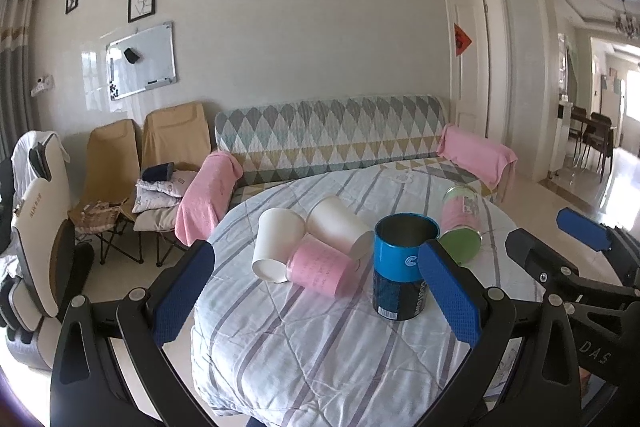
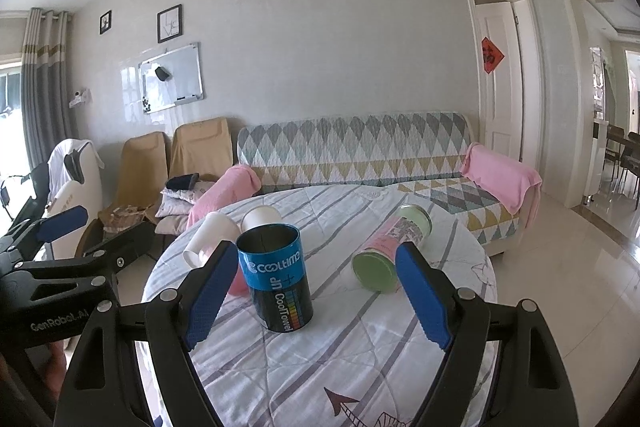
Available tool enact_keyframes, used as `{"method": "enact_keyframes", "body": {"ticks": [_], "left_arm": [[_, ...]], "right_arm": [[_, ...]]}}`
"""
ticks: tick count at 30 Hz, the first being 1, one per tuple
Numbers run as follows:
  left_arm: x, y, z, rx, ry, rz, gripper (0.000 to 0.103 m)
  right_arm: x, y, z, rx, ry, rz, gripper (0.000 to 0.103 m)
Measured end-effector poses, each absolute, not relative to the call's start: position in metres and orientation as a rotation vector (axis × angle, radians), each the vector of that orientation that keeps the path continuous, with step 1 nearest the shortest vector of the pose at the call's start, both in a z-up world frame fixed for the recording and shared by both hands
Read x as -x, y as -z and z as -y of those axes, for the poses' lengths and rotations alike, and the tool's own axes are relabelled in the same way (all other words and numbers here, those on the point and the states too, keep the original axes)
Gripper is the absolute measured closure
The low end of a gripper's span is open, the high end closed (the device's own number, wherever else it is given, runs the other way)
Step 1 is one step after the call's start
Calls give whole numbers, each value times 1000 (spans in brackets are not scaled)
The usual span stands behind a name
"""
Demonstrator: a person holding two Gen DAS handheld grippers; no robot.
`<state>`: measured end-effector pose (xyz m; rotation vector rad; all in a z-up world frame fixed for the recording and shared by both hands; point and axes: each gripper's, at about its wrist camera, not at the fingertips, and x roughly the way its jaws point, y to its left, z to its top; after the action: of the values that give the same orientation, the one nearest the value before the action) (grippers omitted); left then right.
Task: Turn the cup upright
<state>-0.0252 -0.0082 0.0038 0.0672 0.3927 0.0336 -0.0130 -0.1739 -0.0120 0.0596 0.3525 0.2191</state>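
Observation:
A blue-and-black can-shaped cup (image 1: 402,267) (image 2: 276,277) stands upright, open end up, on the round table (image 1: 320,347) (image 2: 360,367). Two white paper cups (image 1: 276,243) (image 1: 340,231) and a pink cup (image 1: 320,267) lie on their sides left of it. A pink-and-green jar (image 1: 460,223) (image 2: 390,251) lies on its side to the right. My left gripper (image 1: 316,279) is open, empty, in front of the lying cups. My right gripper (image 2: 320,287) is open, empty, near the blue cup.
A patterned sofa (image 1: 332,143) with pink towels stands behind the table. Folding chairs (image 1: 116,179) and a white massage chair (image 1: 36,227) stand at the left. A doorway (image 1: 472,67) and a hallway open at the right.

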Motion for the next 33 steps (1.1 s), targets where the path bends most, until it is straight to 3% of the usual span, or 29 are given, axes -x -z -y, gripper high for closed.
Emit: {"method": "enact_keyframes", "body": {"ticks": [33], "left_arm": [[15,1,-1,-14,-12,-436,0]], "right_arm": [[3,19,171,-66,-220,-400,21]]}}
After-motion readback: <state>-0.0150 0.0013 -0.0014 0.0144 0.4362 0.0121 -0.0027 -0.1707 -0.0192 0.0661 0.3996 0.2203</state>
